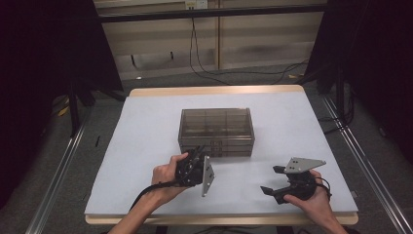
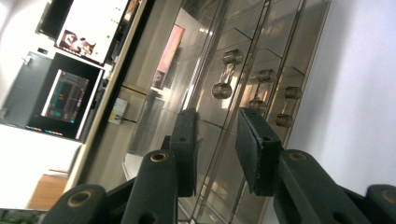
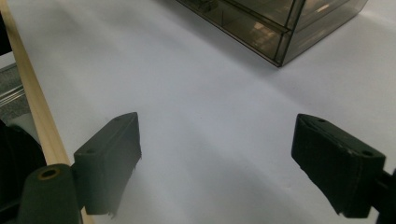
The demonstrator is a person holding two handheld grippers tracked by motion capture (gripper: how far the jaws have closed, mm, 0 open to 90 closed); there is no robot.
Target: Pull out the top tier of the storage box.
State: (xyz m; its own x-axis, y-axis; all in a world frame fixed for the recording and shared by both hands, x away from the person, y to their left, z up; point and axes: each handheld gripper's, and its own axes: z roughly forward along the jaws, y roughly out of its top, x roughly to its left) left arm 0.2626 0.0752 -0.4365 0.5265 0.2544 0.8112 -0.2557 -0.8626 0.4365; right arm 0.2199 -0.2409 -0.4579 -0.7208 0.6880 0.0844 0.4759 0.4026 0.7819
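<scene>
Standing near the middle of the white table (image 1: 146, 126), the smoky clear drawer box (image 1: 216, 130) has its front turned toward the person. In the left gripper view that front runs tilted across the frame, with three small handles (image 2: 227, 73) in a row on the drawers.

The left gripper (image 1: 197, 155) is just before the box front, toward its left end, turned on its side so its grey plate (image 1: 207, 176) stands on edge. Its jaws are narrowed to a small gap, with nothing between the pads; in the left gripper view they point at the drawer fronts just below the handles, and whether the tips touch the box cannot be told.

The right gripper (image 1: 272, 180) rests near the table's front edge, well right of the box front and apart from it, its own grey plate lying flat on top. Its jaws stand wide apart and hold nothing; in the right gripper view bare table lies between them, with a corner of the box (image 3: 280, 28) beyond.
</scene>
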